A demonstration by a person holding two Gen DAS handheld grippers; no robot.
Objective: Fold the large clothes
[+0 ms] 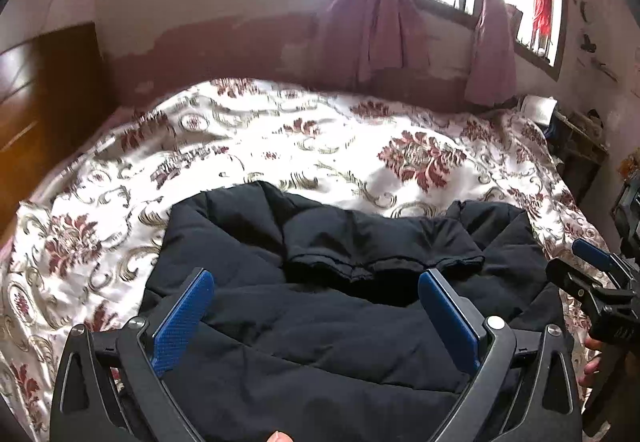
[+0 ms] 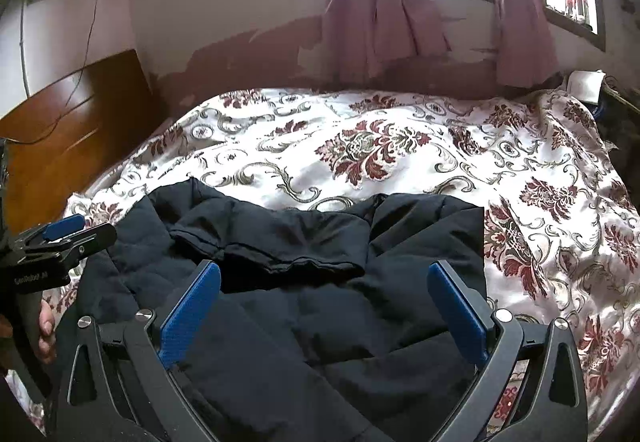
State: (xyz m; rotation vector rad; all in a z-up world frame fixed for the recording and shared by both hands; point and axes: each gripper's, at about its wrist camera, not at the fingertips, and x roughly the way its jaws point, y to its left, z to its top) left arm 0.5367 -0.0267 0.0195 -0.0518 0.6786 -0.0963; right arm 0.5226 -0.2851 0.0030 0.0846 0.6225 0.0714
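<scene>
A large black padded jacket (image 1: pixel 320 314) lies partly folded on the bed, with a sleeve (image 1: pixel 380 246) laid across its upper part. It also shows in the right wrist view (image 2: pixel 320 306), sleeve (image 2: pixel 280 238) across it. My left gripper (image 1: pixel 316 294) is open and empty, held above the jacket's middle. My right gripper (image 2: pixel 324 290) is open and empty, also above the jacket. The right gripper shows at the right edge of the left wrist view (image 1: pixel 592 274). The left gripper shows at the left edge of the right wrist view (image 2: pixel 64 238).
The bed carries a white floral cover (image 1: pixel 280 138), also in the right wrist view (image 2: pixel 520 202). A wooden headboard (image 2: pixel 72 122) stands at the left. Pink curtains (image 2: pixel 380 22) hang at the window behind. Clutter (image 1: pixel 576 138) sits at the bed's far right.
</scene>
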